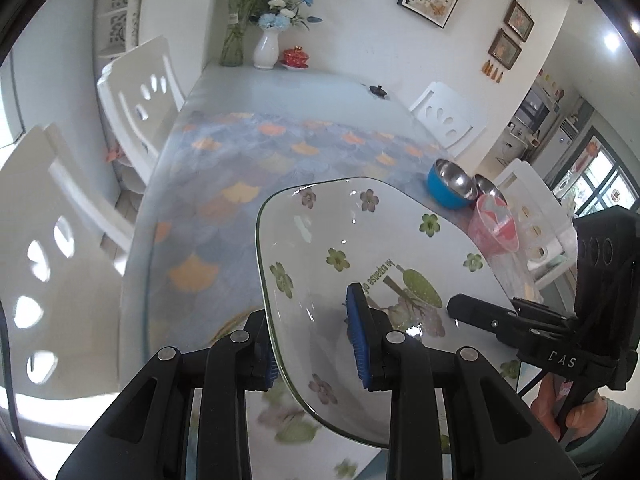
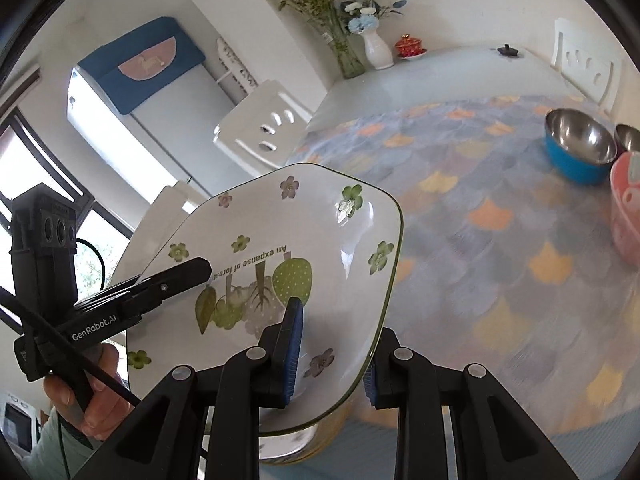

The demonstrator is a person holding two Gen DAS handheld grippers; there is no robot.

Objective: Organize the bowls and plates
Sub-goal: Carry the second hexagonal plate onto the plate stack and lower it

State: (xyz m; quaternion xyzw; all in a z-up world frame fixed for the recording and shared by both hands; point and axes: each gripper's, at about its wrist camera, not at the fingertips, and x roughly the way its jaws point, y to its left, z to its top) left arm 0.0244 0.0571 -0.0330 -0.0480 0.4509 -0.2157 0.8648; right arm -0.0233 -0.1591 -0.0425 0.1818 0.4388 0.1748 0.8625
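Both tools grip 1 white, rounded-square ceramic plate (image 1: 360, 248) printed with green and mauve flowers and the words "An expanse of forest", each from an opposite edge. The left tool (image 1: 316, 340) is clenched on the plate's rim, 1 blue ribbed pad (image 1: 358, 336) lying on the glazed inner face and the other under the edge. The right tool (image 2: 332, 356) is clenched on the opposite rim the same way, 1 blue pad (image 2: 294, 344) on the printed face and the other behind the rim. The plate is tilted and held above the near part of the tabletop (image 2: 500, 208), which wears a cloth of blue scales with orange and yellow fan leaves.

Near the tabletop's right edge stands a blue bowl with a shiny steel inside (image 2: 580, 146), a smaller steel bowl (image 2: 628, 136) just beside it and a pink plastic bowl (image 2: 626, 216) nearer the camera. At the far edge stand a white vase of blue flowers (image 1: 266, 46), a clear glass vase of green stems (image 1: 232, 42) and a red lidded cup on a saucer (image 1: 296, 57). White chairs (image 1: 140, 92) line the sides.
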